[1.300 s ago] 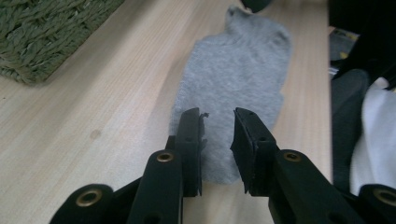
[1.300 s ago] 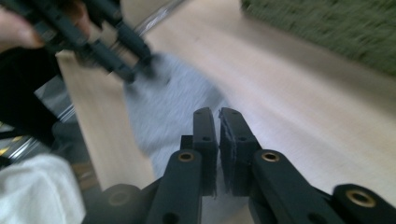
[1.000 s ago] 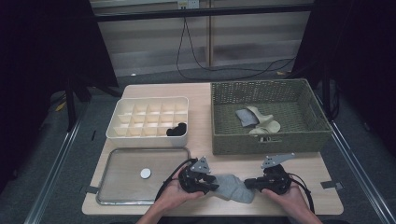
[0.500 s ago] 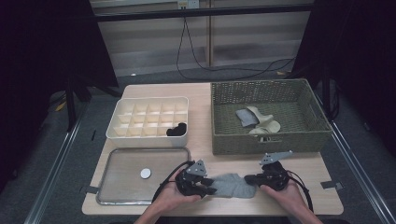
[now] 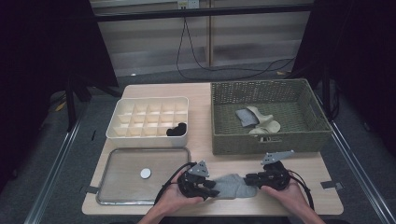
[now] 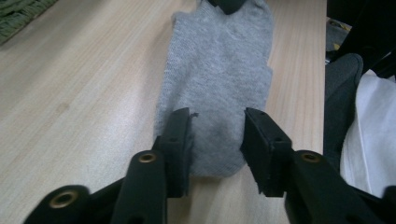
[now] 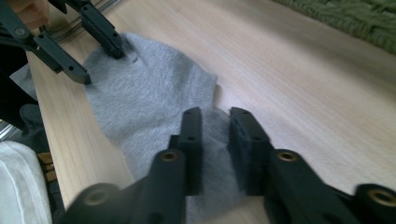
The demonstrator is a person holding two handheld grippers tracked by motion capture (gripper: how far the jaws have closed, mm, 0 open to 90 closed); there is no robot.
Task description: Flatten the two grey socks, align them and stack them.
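- My left hand-held gripper (image 6: 217,140) lies low over the near end of the grey sock (image 6: 219,79); its jaws stand apart with the sock's edge between them, the pads not pressing, and they have just been opening further.
- In the high view, this left hand-held gripper (image 5: 211,190) sits at the sock's (image 5: 231,185) left end, with my left hand (image 5: 175,200) beneath it.
- My right hand-held gripper (image 7: 215,140) rests over the sock's (image 7: 149,88) other end; its jaws are parted by a narrow gap, the fabric lies under and between them, and they have just been opening.
- In the high view, the right hand-held gripper (image 5: 248,179) meets the sock's right end, my right hand (image 5: 285,196) behind it.
- The sock lies flat on the wooden surface (image 5: 205,140), near its front edge, stretched between the two grippers.
- Left of the grippers, a metal tray (image 5: 105,196) holds a small white disc (image 5: 145,173).
- Behind the tray stands a cream divided box (image 5: 140,101); a dark item (image 5: 176,130) lies in a compartment at its near right.
- Behind the right gripper stands a green woven basket (image 5: 261,140) containing a grey sock (image 5: 246,116) and pale socks (image 5: 266,122).
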